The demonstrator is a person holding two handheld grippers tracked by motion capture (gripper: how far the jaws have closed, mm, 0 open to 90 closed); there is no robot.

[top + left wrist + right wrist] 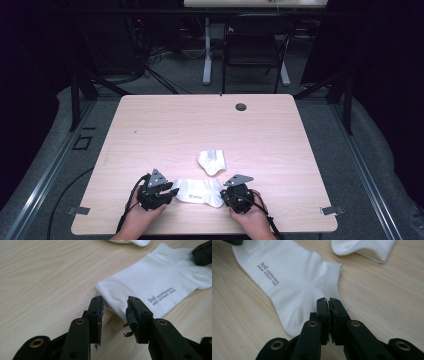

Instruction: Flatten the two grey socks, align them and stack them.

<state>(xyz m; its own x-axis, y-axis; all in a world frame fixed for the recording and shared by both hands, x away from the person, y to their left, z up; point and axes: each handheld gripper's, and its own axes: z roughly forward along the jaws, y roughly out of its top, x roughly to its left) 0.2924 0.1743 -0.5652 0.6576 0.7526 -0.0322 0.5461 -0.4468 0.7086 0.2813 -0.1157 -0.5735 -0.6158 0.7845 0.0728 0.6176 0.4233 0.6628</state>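
A flat white sock (pixel 200 192) lies on the bench (pixel 165 125); right gripper (pixel 328 302) fingers pinch its heel, left gripper (pixel 114 307) fingers gape at its toe, so close squarely before lifting.

The right gripper (pixel 329 302) is covering the heel edge of the flat sock (pixel 294 282), so whether cloth is lying pinched between its nearly meeting jaws is not showing. Beyond that gripper, the second sock (pixel 364 248) is running off the top edge of the right gripper view. In the left gripper view the left gripper (pixel 115 305) is hiding the sock's near hem behind its right jaw, and the printed lettering (pixel 162 294) ahead of it is coming out too small to read fully.
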